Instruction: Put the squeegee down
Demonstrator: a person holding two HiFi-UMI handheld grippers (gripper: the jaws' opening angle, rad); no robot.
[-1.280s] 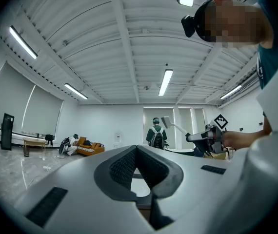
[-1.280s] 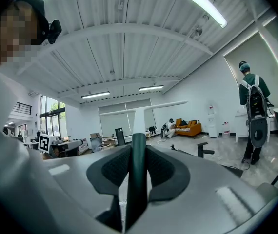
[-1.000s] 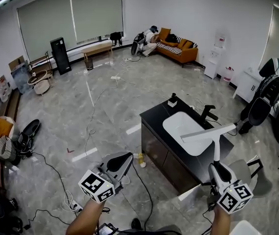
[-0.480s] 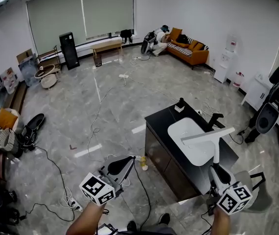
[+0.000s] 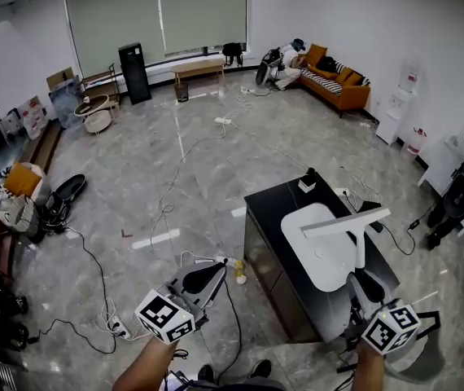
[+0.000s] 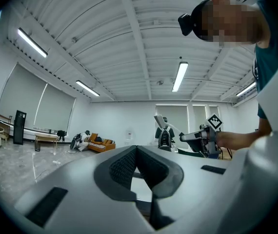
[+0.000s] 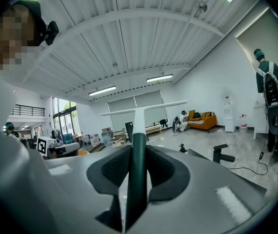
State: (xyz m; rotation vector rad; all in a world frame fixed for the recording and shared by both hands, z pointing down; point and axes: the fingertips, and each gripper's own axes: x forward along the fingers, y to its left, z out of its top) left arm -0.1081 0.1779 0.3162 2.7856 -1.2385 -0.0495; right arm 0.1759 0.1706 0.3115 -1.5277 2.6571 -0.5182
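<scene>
My right gripper (image 5: 366, 286) is shut on the dark handle of the squeegee (image 5: 359, 233). The squeegee stands upright, its white blade crosswise above the white basin (image 5: 317, 255) of the black counter (image 5: 269, 210). In the right gripper view the squeegee (image 7: 138, 130) rises between the pads of that right gripper (image 7: 138, 149), blade at the top. My left gripper (image 5: 205, 280) is shut and holds nothing, out over the floor to the left of the counter. In the left gripper view the left gripper (image 6: 136, 149) has its pads met at the tip.
A black faucet (image 5: 369, 208) and a small dark object (image 5: 308, 182) stand on the counter. Cables (image 5: 163, 210) trail over the grey floor, with a yellow bottle (image 5: 238, 269) at the counter's foot. An office chair (image 5: 460, 194) stands at the right, an orange sofa (image 5: 342, 84) far back.
The head view has swung left, so the counter sits further right and the person in teal has left the picture. Both grippers came along; the squeegee stays upright in the right one.
</scene>
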